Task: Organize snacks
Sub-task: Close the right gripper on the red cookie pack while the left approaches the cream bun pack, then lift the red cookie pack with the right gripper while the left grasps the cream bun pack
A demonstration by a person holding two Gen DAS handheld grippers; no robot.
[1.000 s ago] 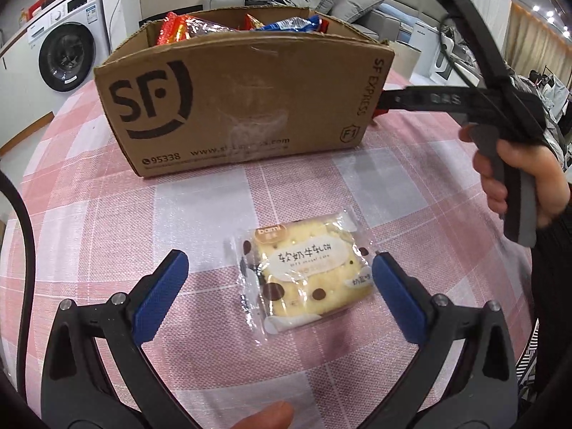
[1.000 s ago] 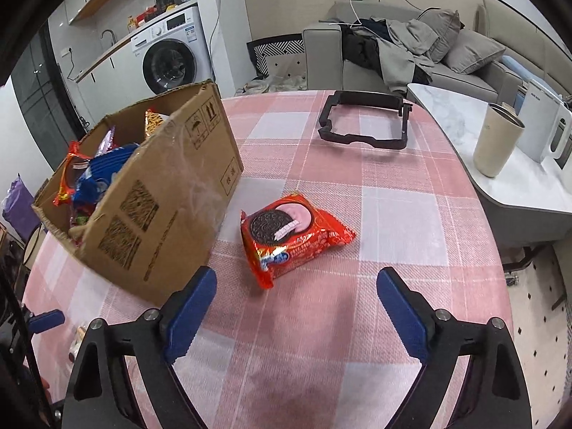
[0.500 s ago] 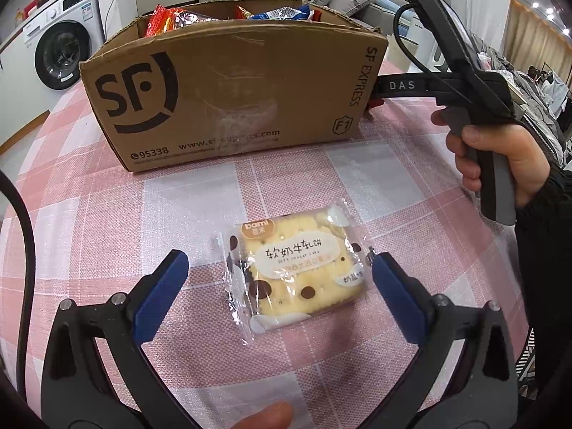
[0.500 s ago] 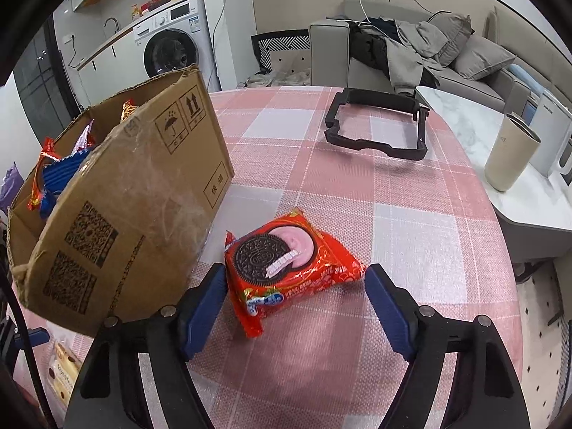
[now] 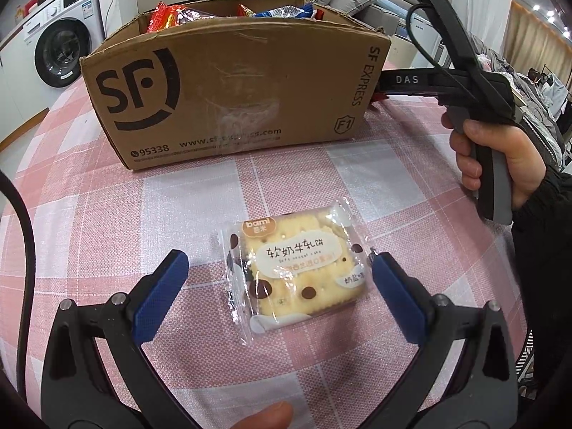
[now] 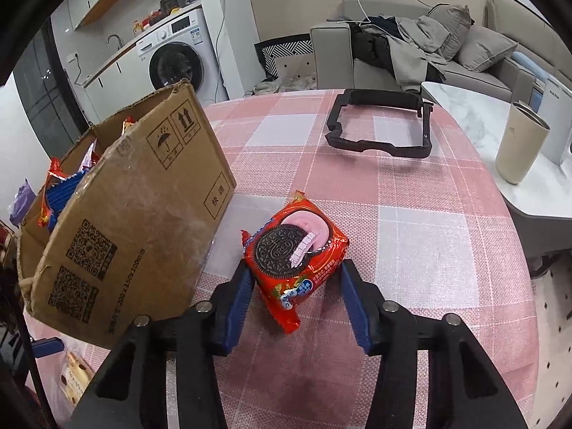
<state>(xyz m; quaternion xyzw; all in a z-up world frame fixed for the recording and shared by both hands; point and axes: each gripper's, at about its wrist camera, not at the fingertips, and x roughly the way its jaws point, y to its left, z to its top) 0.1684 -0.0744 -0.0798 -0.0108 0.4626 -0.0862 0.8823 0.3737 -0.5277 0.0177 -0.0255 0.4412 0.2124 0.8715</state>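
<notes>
A clear-wrapped yellow biscuit pack (image 5: pixel 296 271) lies flat on the pink checked tablecloth. My left gripper (image 5: pixel 280 295) is open, its blue pads on either side of the pack, the right pad touching the wrapper edge. A red Oreo pack (image 6: pixel 295 250) lies next to the cardboard SF box (image 6: pixel 136 221). My right gripper (image 6: pixel 295 300) has closed in on the Oreo pack, both pads against its sides. The box (image 5: pixel 236 82) holds several snack packets. The right gripper's handle and hand (image 5: pixel 493 157) show in the left wrist view.
A black plastic frame (image 6: pixel 379 125) lies on the far side of the table. A beige cup (image 6: pixel 520 143) stands on a white side table at the right. The biscuit pack also shows at the lower left of the right wrist view (image 6: pixel 75 379).
My right gripper moved forward and closed from wide open onto the Oreo pack. My left gripper moved closer to the biscuit pack, staying open.
</notes>
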